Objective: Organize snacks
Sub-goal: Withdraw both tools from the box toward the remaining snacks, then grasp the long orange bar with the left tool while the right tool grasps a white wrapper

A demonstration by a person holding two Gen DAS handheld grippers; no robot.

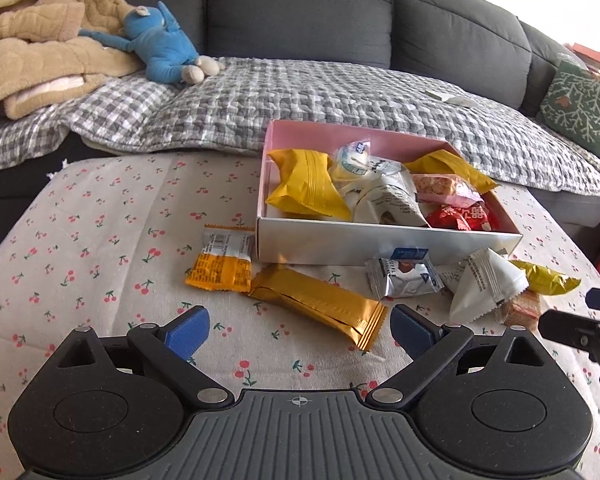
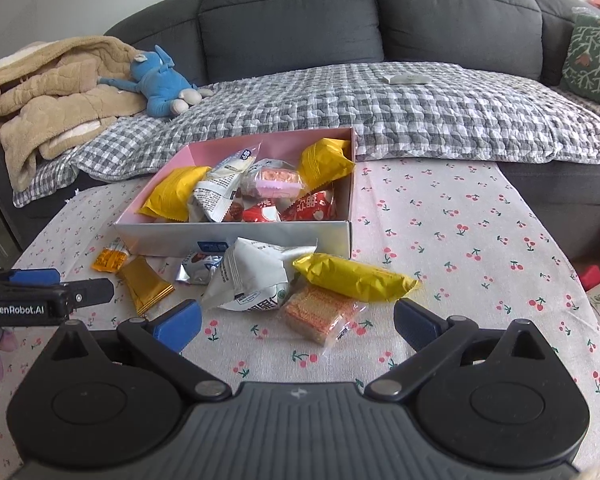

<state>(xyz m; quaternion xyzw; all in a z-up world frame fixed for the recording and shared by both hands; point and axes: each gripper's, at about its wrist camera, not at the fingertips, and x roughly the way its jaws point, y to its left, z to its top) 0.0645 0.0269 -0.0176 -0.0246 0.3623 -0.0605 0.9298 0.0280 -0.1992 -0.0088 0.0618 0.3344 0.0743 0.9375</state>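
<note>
- Pink-lined box (image 2: 236, 234), open, near the table's far edge, heaped with yellow, white, pink and red packets
- Loose on the tablecloth before its front wall: gold bar (image 1: 320, 304), orange packet (image 1: 222, 260), silver packet (image 1: 404, 278), white pouch (image 2: 256, 278), yellow packet (image 2: 354, 276), wafer pack (image 2: 320, 314)

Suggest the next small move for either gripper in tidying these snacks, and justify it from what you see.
Probably ease the left gripper forward and close on the gold bar. It lies loose on the tablecloth outside the box, right ahead of the wide-open, empty jaws; the right gripper is also open and empty.
</note>
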